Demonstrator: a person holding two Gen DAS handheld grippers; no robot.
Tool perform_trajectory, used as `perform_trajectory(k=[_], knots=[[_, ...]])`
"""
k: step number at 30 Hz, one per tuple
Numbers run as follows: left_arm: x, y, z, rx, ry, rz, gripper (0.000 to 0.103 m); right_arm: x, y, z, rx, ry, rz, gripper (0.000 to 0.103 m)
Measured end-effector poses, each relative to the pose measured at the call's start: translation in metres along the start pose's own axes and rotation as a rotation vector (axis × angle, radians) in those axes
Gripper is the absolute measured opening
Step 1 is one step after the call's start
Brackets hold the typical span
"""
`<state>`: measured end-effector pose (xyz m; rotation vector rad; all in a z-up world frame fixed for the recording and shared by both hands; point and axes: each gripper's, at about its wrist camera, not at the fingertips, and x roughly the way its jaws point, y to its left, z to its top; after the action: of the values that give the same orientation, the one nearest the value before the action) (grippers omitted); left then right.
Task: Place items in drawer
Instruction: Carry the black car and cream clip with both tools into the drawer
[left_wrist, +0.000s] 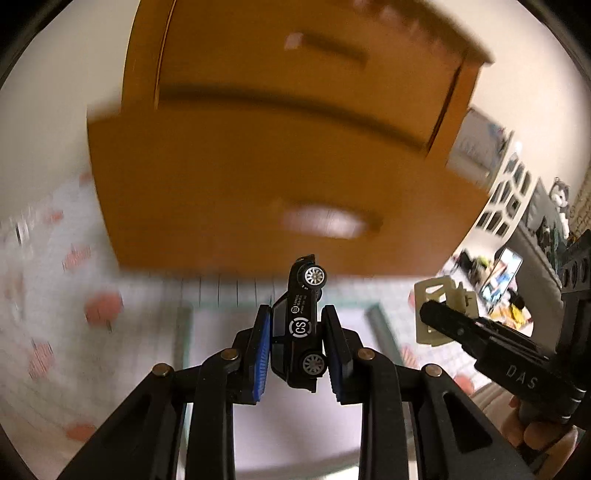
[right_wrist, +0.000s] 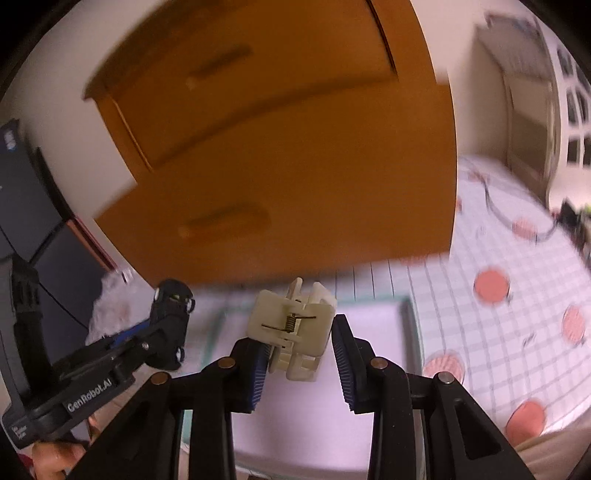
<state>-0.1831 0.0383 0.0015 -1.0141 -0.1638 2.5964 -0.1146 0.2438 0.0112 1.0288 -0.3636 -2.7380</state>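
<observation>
My left gripper (left_wrist: 296, 312) is shut on a black toy car (left_wrist: 301, 328) with "CS" on its door, held nose-up between the blue pads. From the right wrist view the car (right_wrist: 170, 321) and left gripper (right_wrist: 162, 334) hang at the left. My right gripper (right_wrist: 299, 332) is shut on a cream plastic spring clip (right_wrist: 291, 321); the left wrist view shows the clip (left_wrist: 437, 295) at the right. Just ahead stands an orange wooden drawer cabinet (left_wrist: 258, 166), blurred. Its lower drawer front (right_wrist: 295, 192) juts forward of the body; the drawer's inside is hidden.
Both grippers hover over a pale mat with a green border (right_wrist: 410, 325) on a checked tablecloth with red dots (right_wrist: 491, 284). Dark boxes (right_wrist: 33, 206) and something white and fluffy (right_wrist: 110, 306) lie left of the cabinet. Shelves and clutter (left_wrist: 517, 206) fill the far right.
</observation>
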Motion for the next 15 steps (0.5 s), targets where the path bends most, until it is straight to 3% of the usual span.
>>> perform_trajectory(k=[5,15], knots=[[-0.036,-0.015,0.044,0.061,-0.138,-0.027,0.028,-0.025,0.015,0.039,-0.032,-0.095,0.005,0.035],[-0.056,-0.017,0.107,0.107,-0.24,-0.013,0.028,-0.032,0.025,0.107,-0.053,-0.159,0.02,0.035]])
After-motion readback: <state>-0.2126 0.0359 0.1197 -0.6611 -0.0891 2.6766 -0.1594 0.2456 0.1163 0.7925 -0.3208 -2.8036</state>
